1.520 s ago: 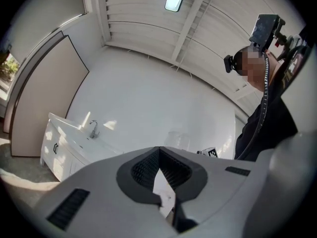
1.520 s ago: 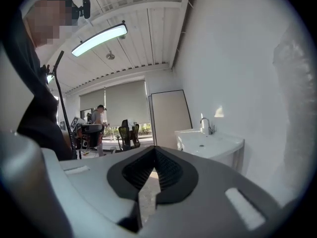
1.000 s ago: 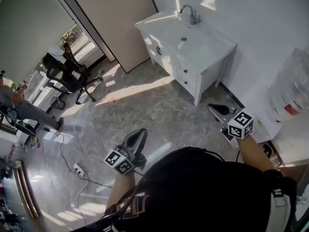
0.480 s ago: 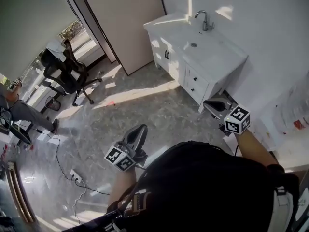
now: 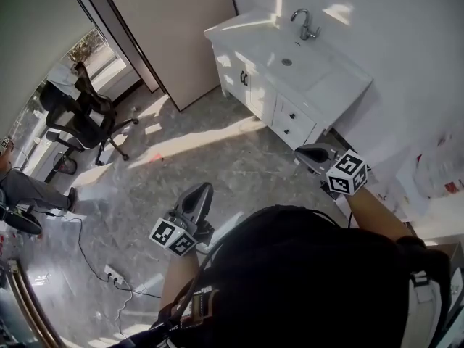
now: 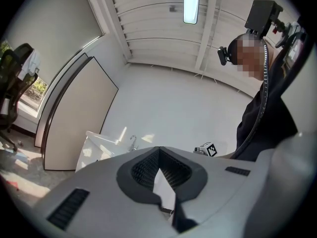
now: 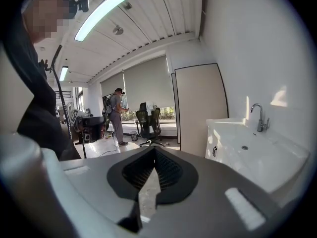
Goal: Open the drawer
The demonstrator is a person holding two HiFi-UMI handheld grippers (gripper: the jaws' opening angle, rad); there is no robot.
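The grey marbled stone floor (image 5: pixel 188 158) fills most of the head view. The white wooden vanity cabinet (image 5: pixel 254 85) with a moulded basin top stands at 1 o'clock against the white wall. A chrome tap (image 5: pixel 304 24) sits at its back edge.

The task's thing, the white drawer front (image 5: pixel 299 114), is one of a small stack at the cabinet's right end. It is shut flush.

The right gripper (image 5: pixel 308 153) hangs near the stack, at about 5 o'clock from it and not touching. Its jaws are pressed together on nothing. The left gripper (image 5: pixel 203 191) is well apart at 7 o'clock over the floor, with its jaws likewise together and empty.

The drawer is probably rigid painted board on runners. It should slide stiffly at first, then freely, and weigh little unless it is loaded.

The only sensible hold is the small dark knob (image 5: pixel 291 114) at the front's centre. It looks hard and smooth, so it may slip. The jaws would have to part, close round the knob and pull straight out.
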